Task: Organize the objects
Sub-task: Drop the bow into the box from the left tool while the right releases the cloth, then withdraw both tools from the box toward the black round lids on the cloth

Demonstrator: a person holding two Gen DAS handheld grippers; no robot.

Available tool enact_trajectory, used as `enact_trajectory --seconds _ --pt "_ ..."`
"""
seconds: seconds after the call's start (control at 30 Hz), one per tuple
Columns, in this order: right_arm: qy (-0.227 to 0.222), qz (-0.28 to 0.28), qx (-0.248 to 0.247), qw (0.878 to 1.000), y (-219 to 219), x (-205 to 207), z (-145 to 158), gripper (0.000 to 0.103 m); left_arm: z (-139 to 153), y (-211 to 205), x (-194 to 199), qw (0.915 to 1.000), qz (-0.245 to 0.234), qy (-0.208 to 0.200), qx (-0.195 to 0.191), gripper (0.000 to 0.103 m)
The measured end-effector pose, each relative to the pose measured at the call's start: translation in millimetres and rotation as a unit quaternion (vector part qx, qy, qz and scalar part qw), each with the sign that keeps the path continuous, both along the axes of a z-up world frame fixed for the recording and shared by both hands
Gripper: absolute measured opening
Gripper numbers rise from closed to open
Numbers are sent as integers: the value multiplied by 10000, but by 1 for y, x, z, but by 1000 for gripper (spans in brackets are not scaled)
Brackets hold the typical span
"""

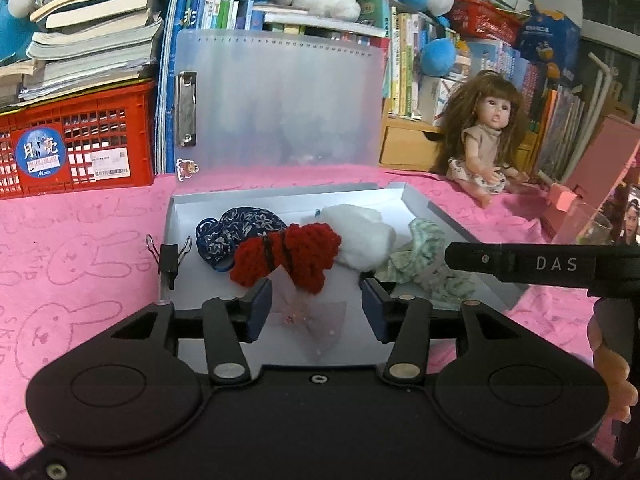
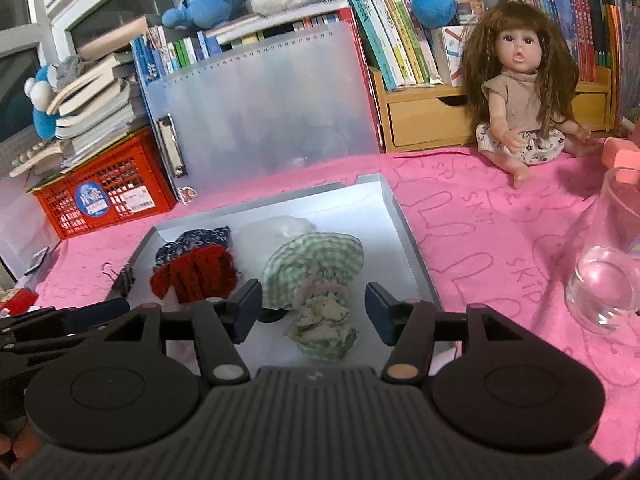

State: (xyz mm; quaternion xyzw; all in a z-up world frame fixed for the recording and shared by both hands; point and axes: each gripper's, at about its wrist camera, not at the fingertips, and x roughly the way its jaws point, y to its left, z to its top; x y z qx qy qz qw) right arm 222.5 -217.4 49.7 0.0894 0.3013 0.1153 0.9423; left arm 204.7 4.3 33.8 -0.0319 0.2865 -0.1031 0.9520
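Observation:
A shallow silver tray (image 1: pixel 440 216) (image 2: pixel 400 216) lies on the pink cloth. In it are a blue floral scrunchie (image 1: pixel 236 228), a red knitted bow (image 1: pixel 288 256) (image 2: pixel 196 276), a white fluffy piece (image 1: pixel 360 236) and a green checked cloth piece (image 1: pixel 428 256) (image 2: pixel 316 268). A pale pink sheer bow (image 1: pixel 316 320) lies on the tray's near part. My left gripper (image 1: pixel 316 312) hovers open over that bow, pads apart from it. My right gripper (image 2: pixel 314 312) stands open over the near part of the green checked piece, not pressing on it.
A black binder clip (image 1: pixel 170 258) sits on the tray's left rim. A doll (image 2: pixel 520 92) sits at the back right, a clear glass (image 2: pixel 604 280) at the right. A translucent clipboard case (image 1: pixel 280 100), a red crate (image 1: pixel 80 144) and books stand behind.

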Motion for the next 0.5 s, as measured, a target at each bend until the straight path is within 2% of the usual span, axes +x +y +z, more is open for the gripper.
enact_trajectory --seconds 0.17,0.5 --pt "-109 89 73 9999 -4 -15 7 75 6 -3 -15 9999 -113 -84 70 58" --pt "-456 343 -103 9983 -2 -51 18 82 10 -4 -47 9991 -324 -221 176 75"
